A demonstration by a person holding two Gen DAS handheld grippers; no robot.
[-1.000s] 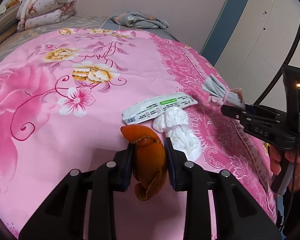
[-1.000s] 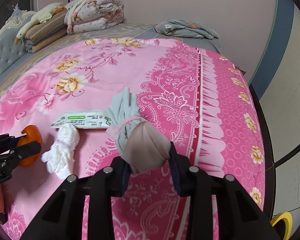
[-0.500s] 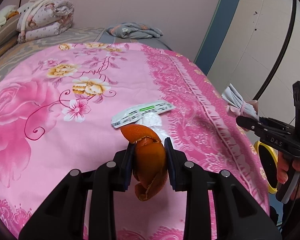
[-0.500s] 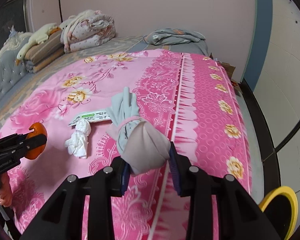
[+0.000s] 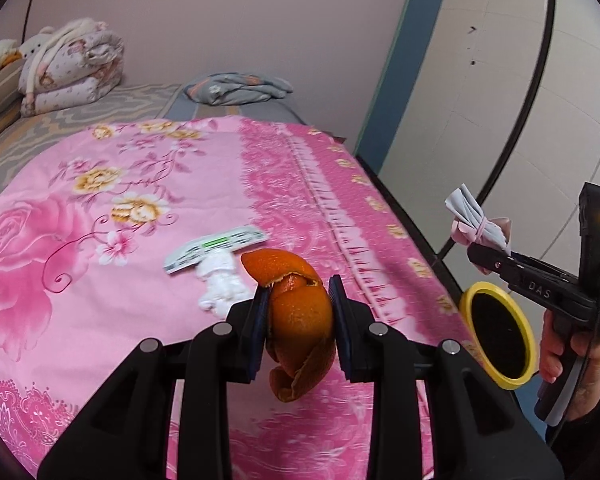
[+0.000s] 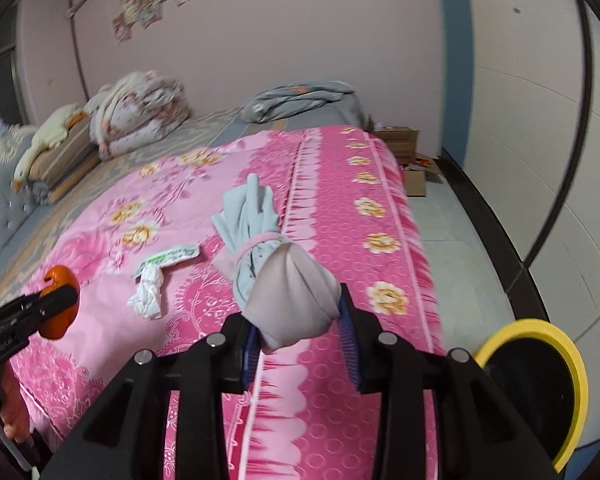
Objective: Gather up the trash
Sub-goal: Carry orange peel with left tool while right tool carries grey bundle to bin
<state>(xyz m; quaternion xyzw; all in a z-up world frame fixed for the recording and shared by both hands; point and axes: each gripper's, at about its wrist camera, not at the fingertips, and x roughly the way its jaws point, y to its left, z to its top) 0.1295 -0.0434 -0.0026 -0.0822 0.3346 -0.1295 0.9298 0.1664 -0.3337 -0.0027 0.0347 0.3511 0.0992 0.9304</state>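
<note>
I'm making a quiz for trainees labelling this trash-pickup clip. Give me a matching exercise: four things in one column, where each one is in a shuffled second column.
Things:
1. orange peel
2. tied cloth bundle
3. crumpled white tissue
4. yellow-rimmed bin

Places:
A. lying on the pink bedspread, beside the green-and-white wrapper
B. clamped in the left gripper
C. on the floor beside the bed
D. clamped in the right gripper

Pairs: 1-B, 2-D, 3-A, 4-C
</note>
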